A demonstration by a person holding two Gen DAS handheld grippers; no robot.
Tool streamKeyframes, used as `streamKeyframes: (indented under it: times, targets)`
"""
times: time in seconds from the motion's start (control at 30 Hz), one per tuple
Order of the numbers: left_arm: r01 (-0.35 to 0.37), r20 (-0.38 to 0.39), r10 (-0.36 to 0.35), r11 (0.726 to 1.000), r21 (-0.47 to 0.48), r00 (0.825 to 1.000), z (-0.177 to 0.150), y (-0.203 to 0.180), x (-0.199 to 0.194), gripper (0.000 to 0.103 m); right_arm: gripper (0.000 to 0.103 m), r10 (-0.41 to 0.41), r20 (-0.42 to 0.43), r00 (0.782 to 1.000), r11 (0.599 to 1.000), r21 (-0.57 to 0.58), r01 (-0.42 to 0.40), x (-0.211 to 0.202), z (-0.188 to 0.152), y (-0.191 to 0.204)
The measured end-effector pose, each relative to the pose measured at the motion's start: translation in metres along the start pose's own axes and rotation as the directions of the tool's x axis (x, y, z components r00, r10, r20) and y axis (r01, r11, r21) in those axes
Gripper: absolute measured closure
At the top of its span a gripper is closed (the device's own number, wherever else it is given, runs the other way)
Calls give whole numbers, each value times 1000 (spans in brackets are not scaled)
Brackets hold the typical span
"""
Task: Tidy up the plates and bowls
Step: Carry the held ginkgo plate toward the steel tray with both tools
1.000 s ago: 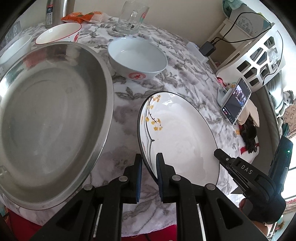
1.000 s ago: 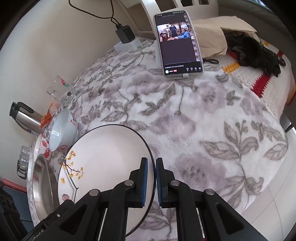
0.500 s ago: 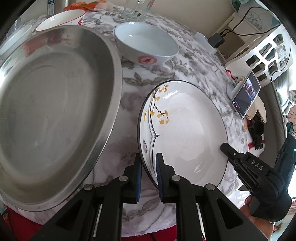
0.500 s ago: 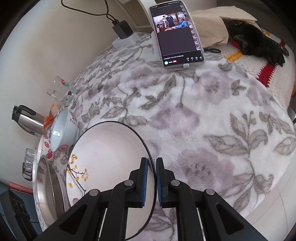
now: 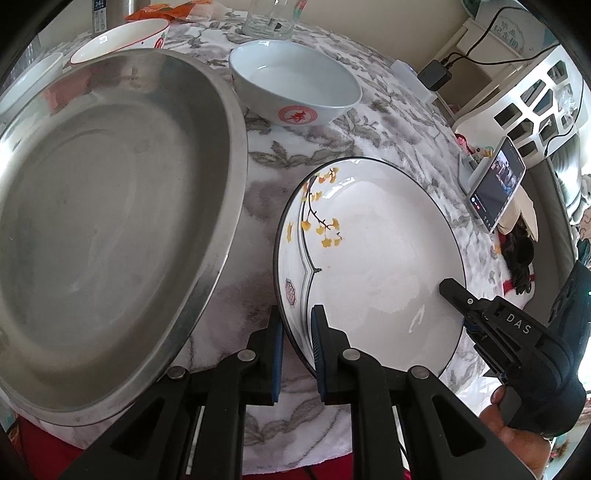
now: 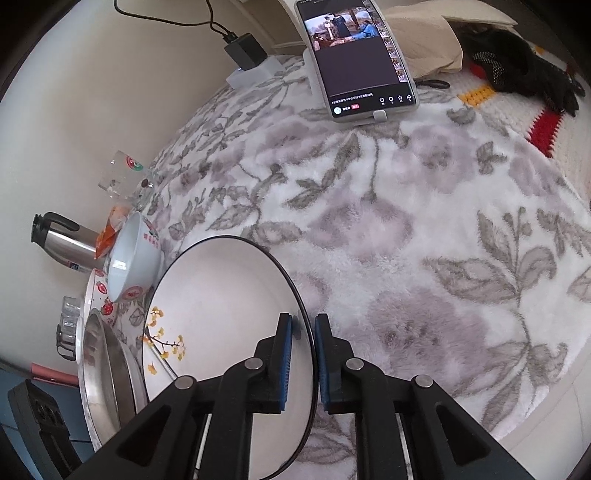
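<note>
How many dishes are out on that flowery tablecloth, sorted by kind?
Ceramic bowls: 3 — pale blue bowl, red-rimmed bowl, white bowl at the edge
Ginkgo-pattern plate: 1, its rim gripped on both sides
Steel basin: 1
Drinking glass: 1
Total: 6

Wide steel basin (image 5: 110, 221) crowding the left side, pale blue bowl with red seal (image 5: 295, 88) and clear drinking glass (image 5: 269, 22) standing behind, propped phone (image 6: 358, 55) blocking the far edge, bare floral cloth (image 6: 424, 240) lying open rightward.
</note>
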State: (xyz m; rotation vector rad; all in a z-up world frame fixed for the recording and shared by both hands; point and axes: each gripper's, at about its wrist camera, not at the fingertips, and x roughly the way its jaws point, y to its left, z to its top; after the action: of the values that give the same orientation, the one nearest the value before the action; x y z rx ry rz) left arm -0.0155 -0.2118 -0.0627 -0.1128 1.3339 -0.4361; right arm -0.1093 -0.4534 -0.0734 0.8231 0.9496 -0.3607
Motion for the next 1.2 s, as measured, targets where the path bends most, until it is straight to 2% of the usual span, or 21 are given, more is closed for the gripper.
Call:
streamKeyframes:
  times: [0.23,0.33,0.73,1.2]
  targets:
    - [-21,51,18,998,58,999,1,-9,-12,88,91,8,33,999,1000,-18,-8,-12,1,5]
    - [2,47,-4,999,51,999,2,-8,-14,87,91,-5,45,999,1000,-25,6,-17,1,6]
    - [18,63,-23,997,75,998,0,-13,-22,86,91,4,88,996,1000,-27,-1,-32,-1,5]
    - [26,182,-49,992,125,982,5,-17,-60,86,91,61,208,976,994,-98,-41,-65,-6,26]
